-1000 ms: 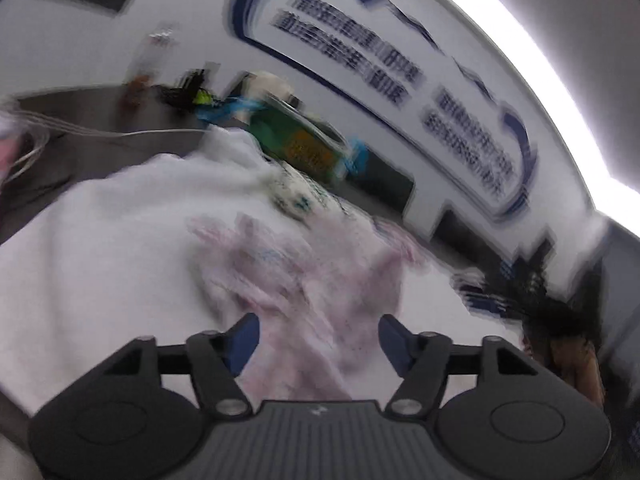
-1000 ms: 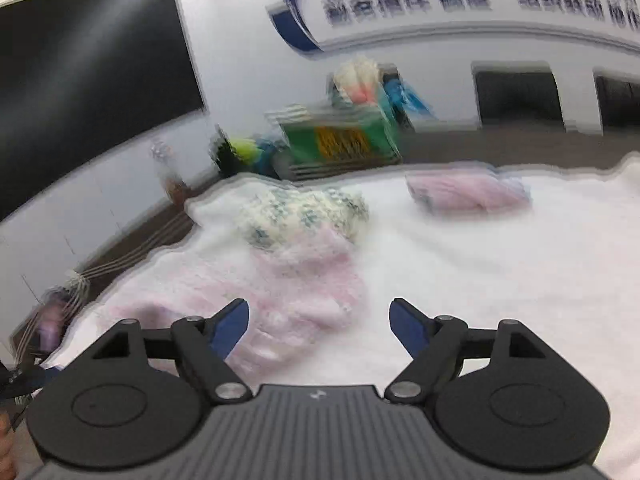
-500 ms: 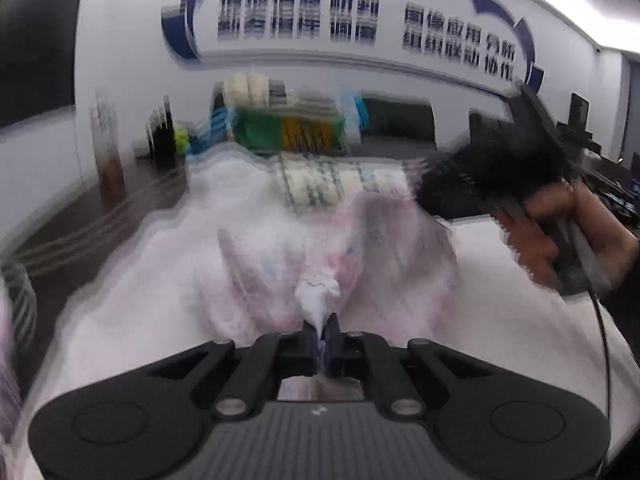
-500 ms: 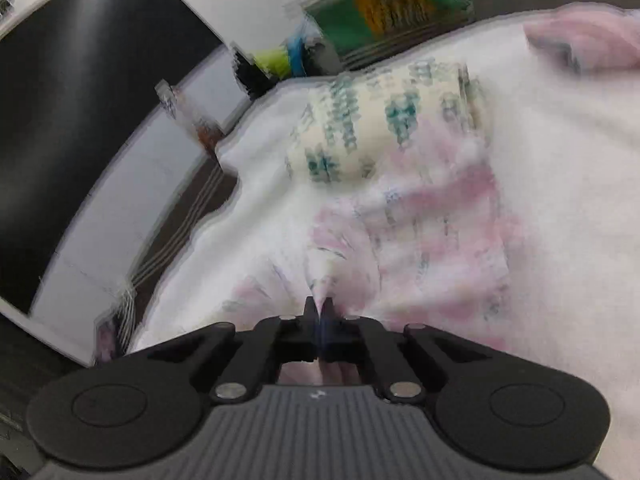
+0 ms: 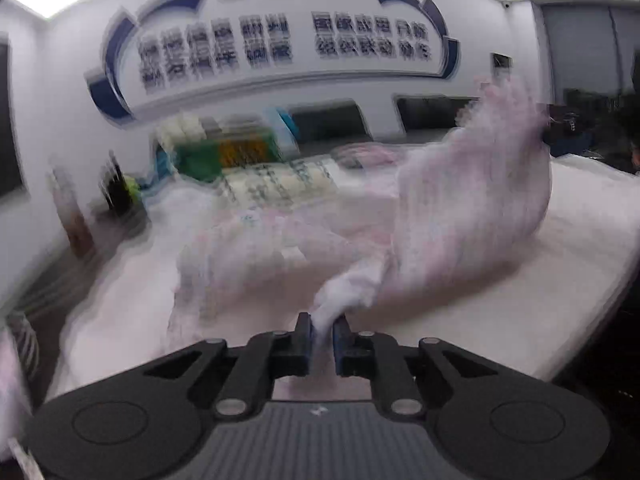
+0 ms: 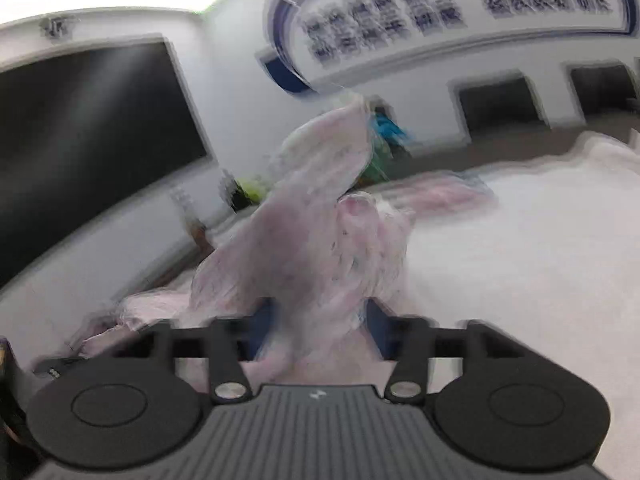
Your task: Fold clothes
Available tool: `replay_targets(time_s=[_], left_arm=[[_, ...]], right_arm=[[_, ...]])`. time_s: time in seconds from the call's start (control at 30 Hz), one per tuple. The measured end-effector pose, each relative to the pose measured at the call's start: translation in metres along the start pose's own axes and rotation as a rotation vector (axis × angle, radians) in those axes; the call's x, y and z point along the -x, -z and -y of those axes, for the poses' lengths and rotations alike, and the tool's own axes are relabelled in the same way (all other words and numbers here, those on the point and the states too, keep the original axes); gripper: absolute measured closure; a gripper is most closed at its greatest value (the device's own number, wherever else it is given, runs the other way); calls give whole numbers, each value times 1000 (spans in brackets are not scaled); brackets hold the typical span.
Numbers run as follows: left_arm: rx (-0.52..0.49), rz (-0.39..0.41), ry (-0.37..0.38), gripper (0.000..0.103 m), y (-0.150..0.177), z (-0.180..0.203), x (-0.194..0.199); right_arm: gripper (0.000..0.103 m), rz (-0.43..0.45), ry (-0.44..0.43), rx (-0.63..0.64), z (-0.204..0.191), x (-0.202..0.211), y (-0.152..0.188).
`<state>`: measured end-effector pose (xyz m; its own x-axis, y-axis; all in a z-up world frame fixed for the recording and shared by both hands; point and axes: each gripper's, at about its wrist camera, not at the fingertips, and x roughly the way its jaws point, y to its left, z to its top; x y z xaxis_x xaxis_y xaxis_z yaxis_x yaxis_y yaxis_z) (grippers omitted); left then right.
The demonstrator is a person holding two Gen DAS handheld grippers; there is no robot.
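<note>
A pale pink printed garment [image 5: 460,216] lies partly on the white-covered table [image 5: 580,208]. Its right part is lifted high in the air. My left gripper [image 5: 321,330] is shut on a bunched white edge of it, low over the table's near side. In the right wrist view the same garment [image 6: 304,240] rises up in front of my right gripper [image 6: 320,328]. That gripper's blue pads [image 6: 264,326] stand apart with cloth bunched between them. Both views are blurred by motion.
A folded cream cloth with green print [image 5: 276,184] and a folded pink garment [image 5: 364,156] lie further back. Behind them stand a green box [image 5: 224,152] and bottles [image 5: 76,220]. The table edge [image 5: 600,300] drops off at the right. A dark screen [image 6: 88,140] hangs on the wall.
Both grippers went from open to shut on the garment. Since half a second ago the garment's right part has been lifted, and the right gripper's fingers have parted.
</note>
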<state>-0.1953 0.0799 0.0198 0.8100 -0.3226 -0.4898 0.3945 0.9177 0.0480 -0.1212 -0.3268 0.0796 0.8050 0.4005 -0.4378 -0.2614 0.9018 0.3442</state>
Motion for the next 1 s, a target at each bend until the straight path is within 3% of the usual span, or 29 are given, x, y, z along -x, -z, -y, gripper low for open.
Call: replay_targets(time_s=[0.07, 0.13, 0.2, 0.27, 0.37, 0.4, 0.43, 0.47, 0.5, 0.53, 0.6, 0.67, 0.7, 0.73, 0.77, 0.8, 0.9, 0.93, 0.97, 1.0], left_arm=[[69, 35, 89, 73, 1, -10, 19], [117, 107, 129, 46, -18, -10, 27], [136, 133, 170, 36, -39, -2, 18], [109, 107, 192, 36, -53, 15, -7], [50, 12, 190, 37, -69, 27, -62], [45, -22, 179, 37, -70, 33, -75], [52, -42, 168, 42, -69, 36, -85], [65, -56, 157, 46, -66, 37, -95], [86, -74, 157, 55, -65, 36, -101], [110, -103, 170, 72, -63, 34, -106], [117, -122, 204, 90, -60, 32, -105], [119, -121, 231, 88, -60, 31, -102], [139, -109, 241, 82, -64, 29, -104], [167, -99, 252, 63, -69, 26, -109], [189, -104, 268, 50, -72, 25, -113], [207, -118, 288, 31, -73, 24, -117], [263, -161, 347, 31, -77, 23, -130], [281, -176, 367, 31, -78, 23, -135], [299, -190, 386, 34, -79, 23, -139], [318, -205, 406, 48, -81, 23, -143]], right_arm=[[47, 27, 53, -95, 25, 27, 18], [46, 90, 74, -185, 46, 47, 25], [38, 115, 75, -209, 54, 53, 23], [24, 110, 70, -204, 56, 48, 20], [21, 22, 82, -163, 52, 4, 26], [25, -7, 86, -150, 51, -11, 28], [45, -37, 98, -141, 51, -25, 29], [75, -68, 124, -143, 53, -38, 30], [87, -90, 143, -146, 54, -47, 31], [96, -93, 146, -153, 56, -49, 34], [97, -40, 175, -149, 56, -22, 37], [94, -4, 204, -159, 60, 4, 43], [91, 2, 216, -169, 64, 13, 47], [86, 9, 229, -180, 67, 22, 51], [74, 15, 241, -190, 70, 31, 55], [66, 22, 253, -201, 74, 40, 58], [49, 45, 276, -233, 83, 64, 68], [41, 61, 246, -245, 85, 63, 66], [39, 69, 221, -252, 86, 59, 64], [39, 59, 209, -250, 87, 52, 62]])
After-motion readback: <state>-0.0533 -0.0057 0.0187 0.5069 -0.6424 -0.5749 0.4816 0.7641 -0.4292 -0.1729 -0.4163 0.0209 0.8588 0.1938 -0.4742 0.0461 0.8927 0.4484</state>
